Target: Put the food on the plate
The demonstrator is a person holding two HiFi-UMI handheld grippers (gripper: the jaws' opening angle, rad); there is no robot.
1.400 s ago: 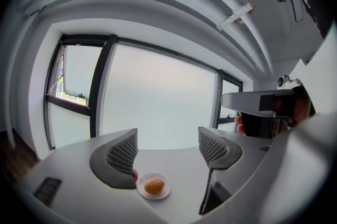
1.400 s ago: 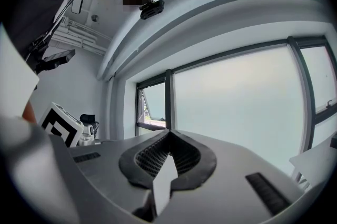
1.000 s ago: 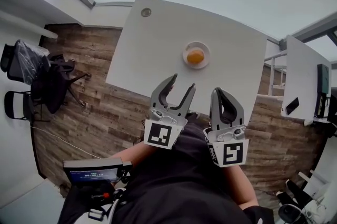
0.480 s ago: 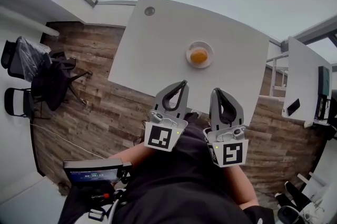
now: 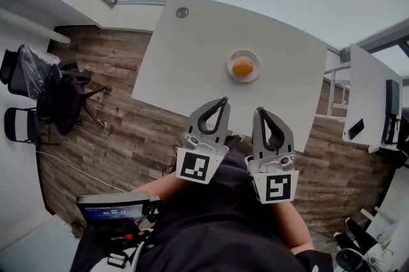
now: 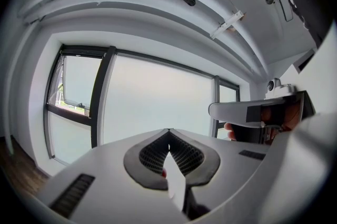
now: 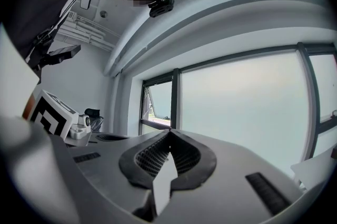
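An orange round piece of food (image 5: 242,68) lies on a small white plate (image 5: 231,60) in the middle of the white table (image 5: 192,60), seen in the head view. My left gripper (image 5: 223,101) is held near the table's front edge, short of the plate, shut with nothing between its tips. My right gripper (image 5: 258,112) is beside it, also shut and empty. In the left gripper view the left gripper (image 6: 168,133) has its tips together and points at the window. The right gripper (image 7: 169,133) looks the same in the right gripper view.
A round grommet (image 5: 182,12) sits at the table's far left corner. Office chairs (image 5: 45,92) stand on the wooden floor to the left. A second white desk (image 5: 365,98) with a monitor stands to the right. A device with a screen (image 5: 114,208) sits low at the left.
The left gripper's jaws, open a second ago, have shut with nothing between them. Both grippers stay close to the table's front edge.
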